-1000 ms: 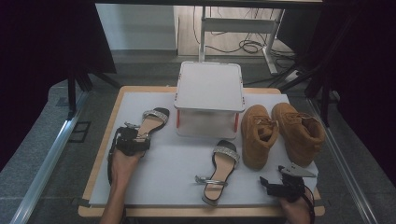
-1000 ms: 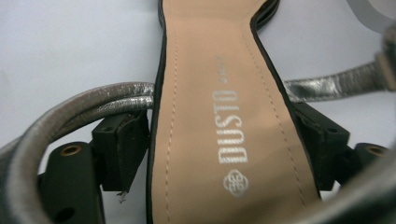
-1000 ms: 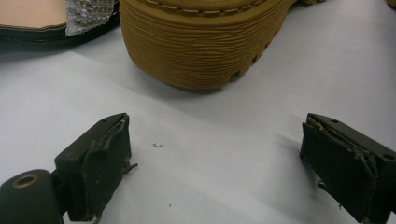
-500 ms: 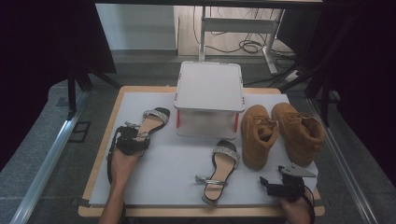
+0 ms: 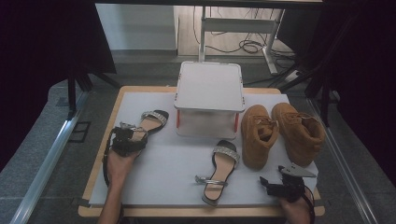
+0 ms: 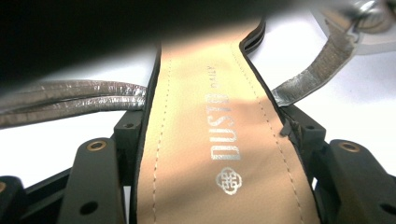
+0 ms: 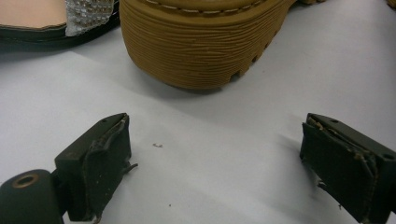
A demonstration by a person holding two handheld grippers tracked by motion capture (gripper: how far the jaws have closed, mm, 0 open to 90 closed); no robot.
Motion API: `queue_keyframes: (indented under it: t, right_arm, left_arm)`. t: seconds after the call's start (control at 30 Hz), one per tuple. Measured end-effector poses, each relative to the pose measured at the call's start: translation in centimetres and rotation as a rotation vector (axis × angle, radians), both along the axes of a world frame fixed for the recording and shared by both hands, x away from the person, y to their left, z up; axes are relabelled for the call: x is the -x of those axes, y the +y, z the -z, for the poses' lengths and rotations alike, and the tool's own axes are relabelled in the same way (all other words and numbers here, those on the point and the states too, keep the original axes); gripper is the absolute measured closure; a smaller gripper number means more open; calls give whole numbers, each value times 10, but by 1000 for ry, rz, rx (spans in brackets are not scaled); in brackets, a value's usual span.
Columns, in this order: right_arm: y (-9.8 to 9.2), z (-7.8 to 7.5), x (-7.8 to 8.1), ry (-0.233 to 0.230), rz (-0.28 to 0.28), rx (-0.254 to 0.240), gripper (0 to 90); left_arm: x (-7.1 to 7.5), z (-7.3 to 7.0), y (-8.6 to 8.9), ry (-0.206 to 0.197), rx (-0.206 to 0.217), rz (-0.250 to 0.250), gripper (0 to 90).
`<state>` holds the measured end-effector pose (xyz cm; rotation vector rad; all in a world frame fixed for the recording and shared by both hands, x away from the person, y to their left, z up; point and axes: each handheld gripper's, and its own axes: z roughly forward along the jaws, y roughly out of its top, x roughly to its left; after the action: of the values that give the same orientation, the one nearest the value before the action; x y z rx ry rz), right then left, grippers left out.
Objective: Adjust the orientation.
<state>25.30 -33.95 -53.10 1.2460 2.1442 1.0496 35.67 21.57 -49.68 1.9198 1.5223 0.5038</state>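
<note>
A black sandal (image 5: 150, 121) with a tan insole and silver straps lies at the left of the white mat. My left gripper (image 5: 128, 138) is at its heel end. In the left gripper view the insole (image 6: 205, 186) runs between the jaws of that gripper (image 6: 215, 130). The jaws have just been closing and both pads now press the sole's edges. The matching sandal (image 5: 218, 170) lies in the middle front. My right gripper (image 5: 270, 185) rests open on the mat at the front right. Its jaws (image 7: 219, 144) stand wide apart, short of a tan boot's toe (image 7: 201, 42).
A white lidded box (image 5: 209, 95) stands at the back centre. Two tan boots (image 5: 259, 133) (image 5: 301, 130) stand side by side to its right. The second sandal's jewelled strap (image 7: 88, 14) shows at the right gripper view's top left. The mat (image 5: 163, 172) lies on a wooden table.
</note>
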Motion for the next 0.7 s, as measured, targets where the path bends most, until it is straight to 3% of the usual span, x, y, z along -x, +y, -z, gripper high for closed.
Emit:
queue_keyframes:
  t: [0.7]
  right_arm:
    - [0,0,0,0,0,0,90]
  left_arm:
    - [34,-10,11,-52,32,21,390]
